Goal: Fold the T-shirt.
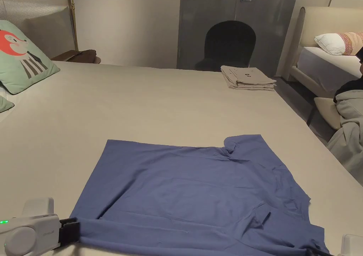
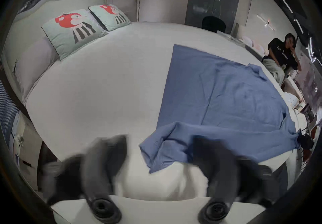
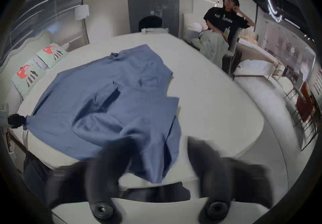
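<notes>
Nearby: folded beige stack [image 1: 248, 78] far corner; T-shirt [image 1: 198, 193] flat; both grippers' fingers spread wide.

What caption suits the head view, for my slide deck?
Blue T-shirt spread on a bed, left gripper at its near hem.

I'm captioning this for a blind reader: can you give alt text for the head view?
A blue T-shirt lies spread on a beige bed, its near edge at the left gripper. A folded beige stack sits at the far edge, a fox cushion at left.
</notes>
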`<state>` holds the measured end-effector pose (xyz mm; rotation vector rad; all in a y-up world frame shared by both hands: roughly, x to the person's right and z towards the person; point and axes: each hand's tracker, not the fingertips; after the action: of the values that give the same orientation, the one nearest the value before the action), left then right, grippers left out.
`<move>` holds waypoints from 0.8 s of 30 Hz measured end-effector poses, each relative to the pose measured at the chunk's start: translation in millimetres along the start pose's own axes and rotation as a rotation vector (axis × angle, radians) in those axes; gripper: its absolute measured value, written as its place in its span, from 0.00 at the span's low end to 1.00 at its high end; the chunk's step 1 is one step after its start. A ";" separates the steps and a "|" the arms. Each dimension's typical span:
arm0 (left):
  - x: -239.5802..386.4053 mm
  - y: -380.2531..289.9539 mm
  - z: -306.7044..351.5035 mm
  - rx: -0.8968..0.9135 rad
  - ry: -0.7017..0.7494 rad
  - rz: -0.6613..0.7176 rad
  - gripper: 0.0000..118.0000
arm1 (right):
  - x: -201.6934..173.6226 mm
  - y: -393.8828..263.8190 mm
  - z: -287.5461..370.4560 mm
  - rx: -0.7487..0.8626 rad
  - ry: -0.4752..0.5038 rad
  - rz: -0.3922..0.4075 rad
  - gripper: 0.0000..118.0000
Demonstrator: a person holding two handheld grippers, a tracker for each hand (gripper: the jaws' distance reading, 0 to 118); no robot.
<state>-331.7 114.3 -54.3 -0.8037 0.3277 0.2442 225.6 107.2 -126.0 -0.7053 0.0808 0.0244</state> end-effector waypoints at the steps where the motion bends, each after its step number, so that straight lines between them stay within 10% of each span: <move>1: 2.1 3.4 8.0 0.047 -0.017 0.005 0.90 | 1.1 4.2 2.2 0.036 0.002 -0.009 0.90; 8: 30.1 35.2 76.7 0.398 -0.055 -0.037 0.90 | -18.4 49.2 52.3 0.393 -0.039 -0.017 0.90; 14: 39.1 42.6 101.0 0.514 -0.051 -0.022 0.20 | -36.7 67.2 71.9 0.525 -0.033 -0.030 0.34; 15: 39.2 41.2 101.6 0.526 -0.033 -0.021 0.03 | -38.4 67.4 72.6 0.533 -0.031 -0.034 0.09; 24: 22.8 22.3 86.8 0.460 -0.051 0.001 0.00 | -46.0 58.5 56.9 0.498 0.016 -0.011 0.00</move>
<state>-301.4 195.1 -21.4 -0.3433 0.3204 0.1794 180.6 188.8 -116.8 -0.2087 0.0940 -0.0122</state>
